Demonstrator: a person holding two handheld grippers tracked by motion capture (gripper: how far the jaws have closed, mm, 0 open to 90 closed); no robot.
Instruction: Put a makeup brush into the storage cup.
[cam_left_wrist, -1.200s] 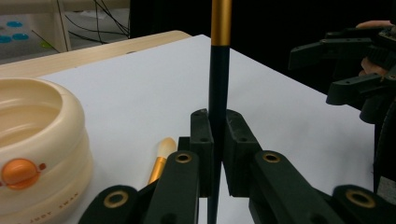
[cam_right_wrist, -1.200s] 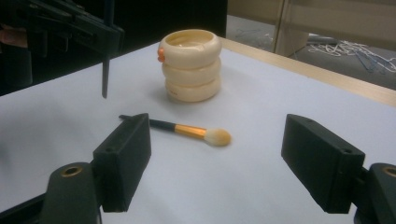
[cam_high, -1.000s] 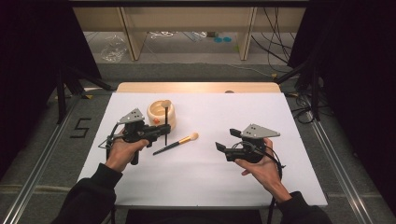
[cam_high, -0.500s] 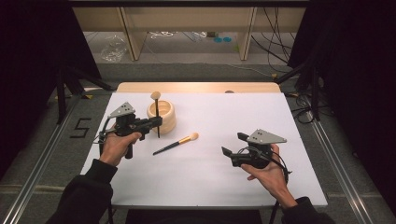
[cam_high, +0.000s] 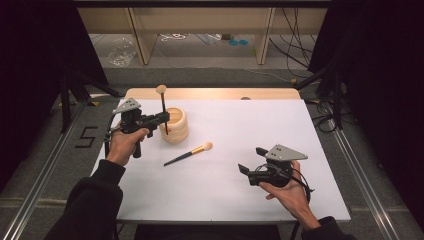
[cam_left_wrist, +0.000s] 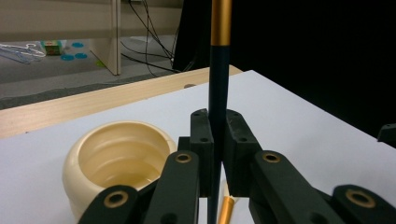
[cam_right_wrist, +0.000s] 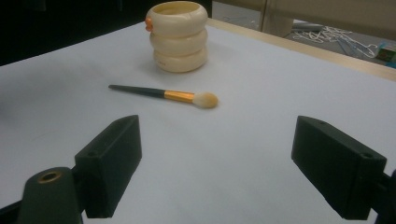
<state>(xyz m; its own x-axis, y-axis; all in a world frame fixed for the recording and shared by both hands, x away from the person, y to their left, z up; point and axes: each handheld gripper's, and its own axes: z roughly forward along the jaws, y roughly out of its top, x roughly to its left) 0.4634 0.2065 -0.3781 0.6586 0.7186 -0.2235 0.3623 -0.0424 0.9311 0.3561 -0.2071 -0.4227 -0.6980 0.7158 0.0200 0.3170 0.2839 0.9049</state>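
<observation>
Left gripper (cam_high: 161, 119): jaws clamped on the dark handle of a brush (cam_high: 163, 107), which stands upright with its pale head at the top. In the left gripper view the same handle (cam_left_wrist: 218, 88) runs straight up between the pads, with a gold ferrule above the grip. The brush hangs just beside the near-left rim of a cream ribbed holder (cam_high: 176, 125), its lower tip at about rim height or a little below. Whether the tip is inside the holder cannot be told.

Right gripper (cam_high: 251, 161): jaws apart and holding nothing, over bare mat at the near right, well apart from the rest.

A second brush (cam_high: 189, 153) lies flat on the white mat (cam_high: 260, 125), between the holder and the right gripper, head pointing right and away.

Judgement: the work in hand looks like standing brushes in the holder. A brush of this kind should be light and stiff, its smooth tapered handle apt to slip or swivel in the pads; the bristles are soft and best left untouched. The best hold is on the handle near the ferrule, where it is thickest. The holder appears light and could tip if struck at the rim.
</observation>
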